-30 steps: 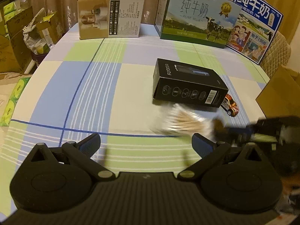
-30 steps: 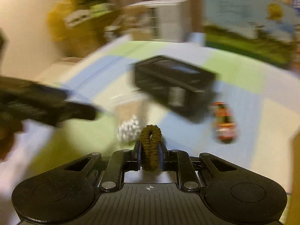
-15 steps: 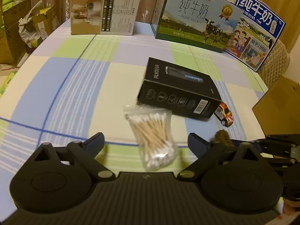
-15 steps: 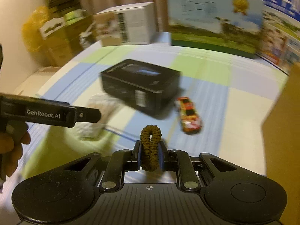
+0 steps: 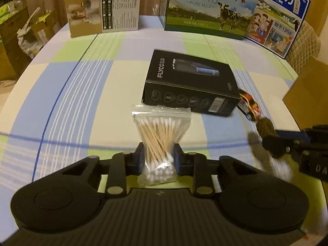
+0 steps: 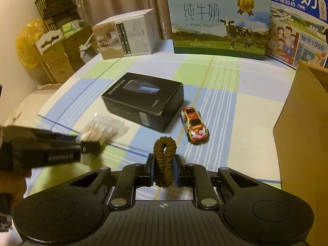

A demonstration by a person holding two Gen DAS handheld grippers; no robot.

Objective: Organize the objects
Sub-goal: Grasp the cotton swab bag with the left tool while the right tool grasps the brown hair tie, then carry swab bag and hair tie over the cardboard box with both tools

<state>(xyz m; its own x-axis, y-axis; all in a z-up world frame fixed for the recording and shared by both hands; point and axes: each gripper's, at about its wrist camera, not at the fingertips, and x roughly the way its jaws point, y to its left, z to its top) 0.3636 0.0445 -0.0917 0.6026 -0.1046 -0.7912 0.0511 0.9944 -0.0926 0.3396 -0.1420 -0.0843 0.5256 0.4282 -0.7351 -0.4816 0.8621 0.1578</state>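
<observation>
Left gripper [image 5: 158, 156] is closed tight on a clear zip bag of wooden cotton swabs [image 5: 161, 141], pinching it w/ both pads at the bag's lower half so the plastic bunches into a waist; the zip end fans out forward, toward the black FLYCO cardboard box [image 5: 191, 84]. Can't tell if the bag's far end is touching the tablecloth or off it. From the right wrist cam the same bag [image 6: 98, 132] shows blurred at the left gripper's tip, just in front of the box's near-left corner.

Right gripper [image 6: 164, 165] is closed on a dark brown braided hair tie [image 6: 165, 161], loop squeezed flat btwn the pads and sticking up past the fingertips, above the table. In the left cam the tie [image 5: 265, 128] sits at far right, blurred.

Small red-and-yellow toy race car [image 6: 194, 125] rests on the checked blue/green/cream tablecloth [image 6: 221, 102], just beside the black box's right end, nose toward the right gripper.

At the table's far edge: beige-and-white carton [image 5: 104, 8], green "PURE MILK" carton w/ cow picture [image 5: 209, 8], blue milk carton w/ cartoon family [image 5: 278, 18]. Brown cardboard box wall [image 6: 305, 127] stands at the right edge.
</observation>
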